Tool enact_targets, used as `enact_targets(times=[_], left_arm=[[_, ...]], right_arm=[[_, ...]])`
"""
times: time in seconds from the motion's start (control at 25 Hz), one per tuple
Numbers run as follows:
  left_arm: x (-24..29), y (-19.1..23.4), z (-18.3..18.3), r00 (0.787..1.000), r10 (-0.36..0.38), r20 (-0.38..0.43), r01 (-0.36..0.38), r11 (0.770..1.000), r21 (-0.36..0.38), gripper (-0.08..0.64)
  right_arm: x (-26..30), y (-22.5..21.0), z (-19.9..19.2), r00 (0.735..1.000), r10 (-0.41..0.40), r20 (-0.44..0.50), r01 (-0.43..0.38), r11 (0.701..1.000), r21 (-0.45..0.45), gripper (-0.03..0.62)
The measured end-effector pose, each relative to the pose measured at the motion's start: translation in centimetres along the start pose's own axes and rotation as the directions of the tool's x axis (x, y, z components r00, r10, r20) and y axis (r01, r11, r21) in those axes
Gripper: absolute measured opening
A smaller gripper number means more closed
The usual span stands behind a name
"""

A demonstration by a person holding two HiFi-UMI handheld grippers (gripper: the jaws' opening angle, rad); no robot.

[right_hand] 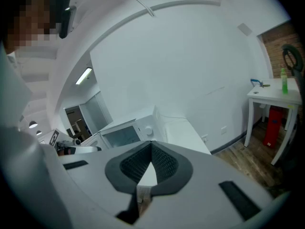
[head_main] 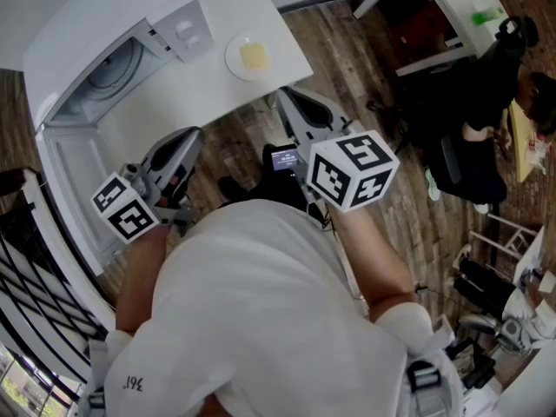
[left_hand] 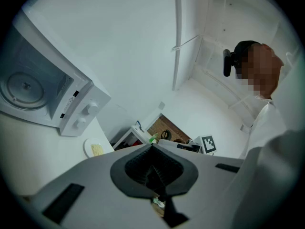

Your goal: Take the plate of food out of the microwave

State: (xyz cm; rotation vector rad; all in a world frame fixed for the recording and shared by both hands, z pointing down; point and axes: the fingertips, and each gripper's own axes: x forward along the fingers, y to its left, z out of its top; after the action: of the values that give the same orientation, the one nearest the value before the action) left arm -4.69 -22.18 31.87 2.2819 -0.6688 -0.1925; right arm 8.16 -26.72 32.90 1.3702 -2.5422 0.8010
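Note:
The white microwave (head_main: pixel 130 55) stands on the white table (head_main: pixel 217 7) with its door (head_main: pixel 65 181) swung open, and only the bare glass turntable (left_hand: pixel 24 87) shows inside. A white plate of yellowish food (head_main: pixel 250 56) rests on the table right of the microwave; the same plate (left_hand: pixel 95 148) appears in the left gripper view. Both grippers hang back from the table, close to the person's chest. My left gripper (head_main: pixel 187 137) is shut and empty, in front of the open door. My right gripper (head_main: pixel 287 98) is shut and empty over the wooden floor, short of the plate.
The person's torso in a white shirt (head_main: pixel 278 320) fills the lower head view. A second white table (right_hand: pixel 276 92) with a green bottle (right_hand: pixel 284 80) stands at the right. Dark bags and equipment (head_main: pixel 469 120) clutter the floor further right.

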Motion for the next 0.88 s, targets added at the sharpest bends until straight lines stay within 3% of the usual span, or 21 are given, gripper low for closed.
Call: enact_targets(times=[0.32,0.88], left_arm=[[-0.4,-0.2,-0.4,1.0,0.01,0.003,-0.01,1.0,-0.01,0.006],[1.1,-0.6,-1.0,1.0,-0.004,-0.002,0.004,0.999,-0.036,0.006]], right_arm=[[-0.3,0.4,0.1,1.0,0.014,-0.007,-0.014,1.0,-0.011,0.002],[-1.6,-2.3,-0.2,1.0,-0.029,-0.002,0.029,0.999,0.017,0.002]])
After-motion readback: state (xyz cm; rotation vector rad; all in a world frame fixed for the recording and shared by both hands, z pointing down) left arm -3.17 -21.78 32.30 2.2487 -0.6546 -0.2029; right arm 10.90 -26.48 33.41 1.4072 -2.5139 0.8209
